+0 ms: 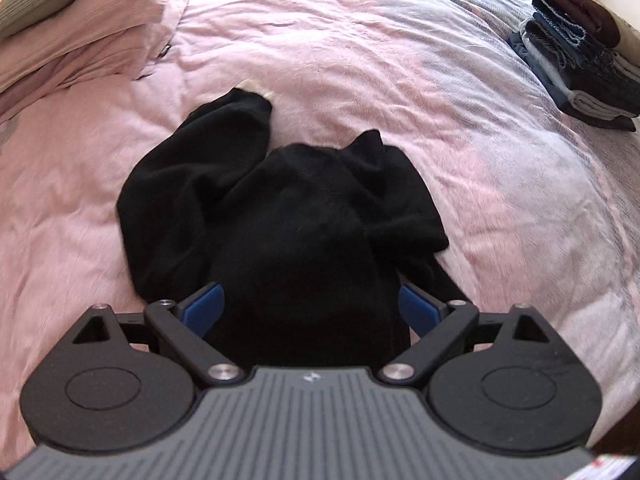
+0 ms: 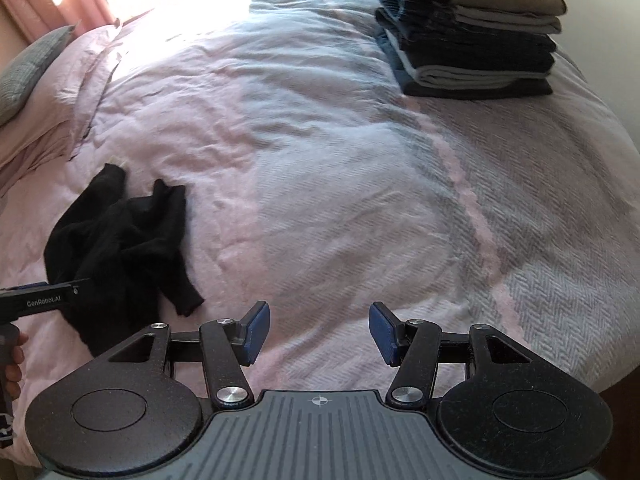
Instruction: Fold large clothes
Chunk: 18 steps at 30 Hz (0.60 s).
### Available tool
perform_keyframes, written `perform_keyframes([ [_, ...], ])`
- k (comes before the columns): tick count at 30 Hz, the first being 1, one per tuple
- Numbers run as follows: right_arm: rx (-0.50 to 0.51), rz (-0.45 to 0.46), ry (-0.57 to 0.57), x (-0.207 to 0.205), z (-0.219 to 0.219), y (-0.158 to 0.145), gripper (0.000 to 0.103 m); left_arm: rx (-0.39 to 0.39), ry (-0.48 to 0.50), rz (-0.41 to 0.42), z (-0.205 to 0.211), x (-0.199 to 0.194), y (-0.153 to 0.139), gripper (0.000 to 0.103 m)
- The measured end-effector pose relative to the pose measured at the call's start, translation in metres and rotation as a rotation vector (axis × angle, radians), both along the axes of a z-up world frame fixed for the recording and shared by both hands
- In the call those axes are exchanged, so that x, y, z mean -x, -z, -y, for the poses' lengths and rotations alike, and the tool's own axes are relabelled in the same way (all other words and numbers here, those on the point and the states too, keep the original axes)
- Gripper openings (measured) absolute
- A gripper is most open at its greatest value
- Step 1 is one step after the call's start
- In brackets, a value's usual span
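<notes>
A crumpled black garment [image 1: 280, 208] lies on the pink bedcover [image 1: 400, 60], its sleeves bunched to the left and right. My left gripper [image 1: 310, 308] is open right over its near end, and the cloth fills the wide gap between the blue pads [image 1: 204, 306]. In the right wrist view the same garment [image 2: 120, 240] sits at the left, with the left gripper [image 2: 44, 294] reaching into it from the frame's edge. My right gripper [image 2: 318, 332] is open above bare bedcover [image 2: 320, 160], to the right of the garment, with nothing between its fingers.
A stack of folded clothes [image 2: 472, 36] stands at the far right of the bed, also seen in the left wrist view as the stack [image 1: 580, 52]. A grey pillow [image 2: 28, 68] and rumpled pink bedding [image 1: 100, 32] lie at the far left. A hand [image 2: 12, 360] holds the left gripper's handle.
</notes>
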State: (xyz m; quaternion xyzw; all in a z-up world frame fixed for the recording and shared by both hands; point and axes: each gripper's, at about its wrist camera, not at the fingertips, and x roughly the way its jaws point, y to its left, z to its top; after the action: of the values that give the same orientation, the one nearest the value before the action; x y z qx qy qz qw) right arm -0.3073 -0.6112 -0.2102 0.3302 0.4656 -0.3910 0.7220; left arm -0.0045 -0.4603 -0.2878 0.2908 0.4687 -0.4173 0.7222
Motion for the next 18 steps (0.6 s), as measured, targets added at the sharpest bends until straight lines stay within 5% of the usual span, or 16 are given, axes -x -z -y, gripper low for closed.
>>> perform_keyframes([
  [6,-0.013,-0.044,0.116,0.020,0.006,0.014,0.052,-0.101,0.105,0.058,0.046,-0.004,0.050,0.086],
  [8,-0.024,-0.049,0.125,0.020,0.006,0.016,0.052,-0.128,0.155,0.106,0.050,-0.001,0.063,0.072],
  [10,-0.035,-0.052,0.124,0.015,0.004,0.018,0.052,-0.118,0.208,0.139,0.046,-0.001,0.065,0.031],
  [11,-0.038,-0.049,0.118,0.010,0.005,0.018,0.052,-0.090,0.207,0.137,0.039,-0.005,0.060,0.024],
  [12,-0.041,-0.047,0.109,0.005,0.005,0.019,0.052,-0.050,0.188,0.116,0.028,-0.013,0.051,0.014],
  [15,-0.047,-0.038,0.064,-0.019,0.010,0.022,0.052,0.042,0.078,0.084,-0.024,-0.042,0.016,0.010],
  [18,-0.053,-0.023,-0.002,-0.047,0.008,0.026,0.052,0.016,-0.067,0.160,-0.100,-0.077,-0.011,0.007],
])
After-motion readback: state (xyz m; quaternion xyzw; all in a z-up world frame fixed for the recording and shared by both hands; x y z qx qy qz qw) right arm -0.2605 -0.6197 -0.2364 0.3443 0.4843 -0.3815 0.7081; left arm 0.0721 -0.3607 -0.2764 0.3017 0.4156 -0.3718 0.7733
